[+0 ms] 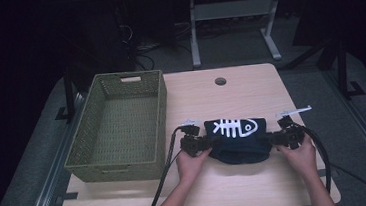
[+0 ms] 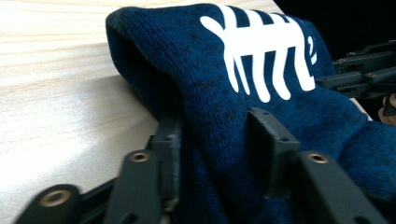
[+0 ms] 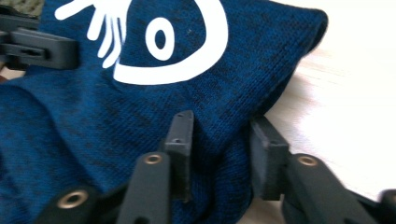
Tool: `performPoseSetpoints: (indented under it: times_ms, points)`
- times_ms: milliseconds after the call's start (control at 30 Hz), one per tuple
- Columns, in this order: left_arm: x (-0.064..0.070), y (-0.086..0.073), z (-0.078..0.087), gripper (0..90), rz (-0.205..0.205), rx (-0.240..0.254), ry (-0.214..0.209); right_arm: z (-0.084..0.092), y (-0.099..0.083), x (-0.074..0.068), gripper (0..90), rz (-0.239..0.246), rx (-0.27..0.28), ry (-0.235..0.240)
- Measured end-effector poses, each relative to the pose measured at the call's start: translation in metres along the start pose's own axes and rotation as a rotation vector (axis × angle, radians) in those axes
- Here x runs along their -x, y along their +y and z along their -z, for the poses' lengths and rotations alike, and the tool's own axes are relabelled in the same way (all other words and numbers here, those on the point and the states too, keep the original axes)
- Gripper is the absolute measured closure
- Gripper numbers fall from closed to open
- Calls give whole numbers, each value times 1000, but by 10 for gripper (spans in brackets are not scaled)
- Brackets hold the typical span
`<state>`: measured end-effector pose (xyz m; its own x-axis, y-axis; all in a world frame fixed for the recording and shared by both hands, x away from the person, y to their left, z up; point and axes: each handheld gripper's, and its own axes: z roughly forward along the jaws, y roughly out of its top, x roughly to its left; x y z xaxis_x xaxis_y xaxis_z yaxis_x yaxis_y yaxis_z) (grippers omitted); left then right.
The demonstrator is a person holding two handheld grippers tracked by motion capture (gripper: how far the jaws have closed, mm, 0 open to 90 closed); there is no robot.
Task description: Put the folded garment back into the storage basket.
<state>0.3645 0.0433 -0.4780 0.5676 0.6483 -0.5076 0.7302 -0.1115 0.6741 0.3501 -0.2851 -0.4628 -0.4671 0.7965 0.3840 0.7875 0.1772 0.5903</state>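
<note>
Dark workshop surroundings frame a pale wooden table [image 1: 250, 89], where a person's two hands work a navy knitted garment [image 1: 238, 138] printed with a white fish skeleton [image 1: 232, 127]. The garment lies bunched near the table's front edge, between the two hand-held tools. At its left end, the left gripper [image 1: 209, 143] has its jaws clamped on a thick fold of the knit; the left gripper view shows the black pads [image 2: 267, 140] pressed into the cloth from either side. At the opposite end, the right gripper [image 1: 270, 138] pinches the other edge the same way, fabric squeezed between its pads [image 3: 181, 140]. Holding both ends at once looks like a way to lift the soft bundle level, without it sagging or unfolding.

Just beside the garment, to the left, stands a woven green basket [image 1: 119, 86], a rectangular bin with cut-out handles. Nothing lies inside it; its woven floor shows bare. Its place close to the work suggests it is where the garment will go, though the cloth rests on the table for now.
</note>
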Motion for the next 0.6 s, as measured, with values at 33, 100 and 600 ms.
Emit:
performPoseSetpoints:
  times_ms: [33, 100, 600]
  points:
    - [0, 0, 1, 653, 2, -2, -6, 1, 0, -2, 677, -4, -3, -1]
    - [0, -1, 2, 674, 12, 0, -20, 3, -2, -3, 688, -3, -1, 6]
    - [18, 2, 21, 693, -7, 24, -74, 29, -9, -18, 713, -39, 72, 94]
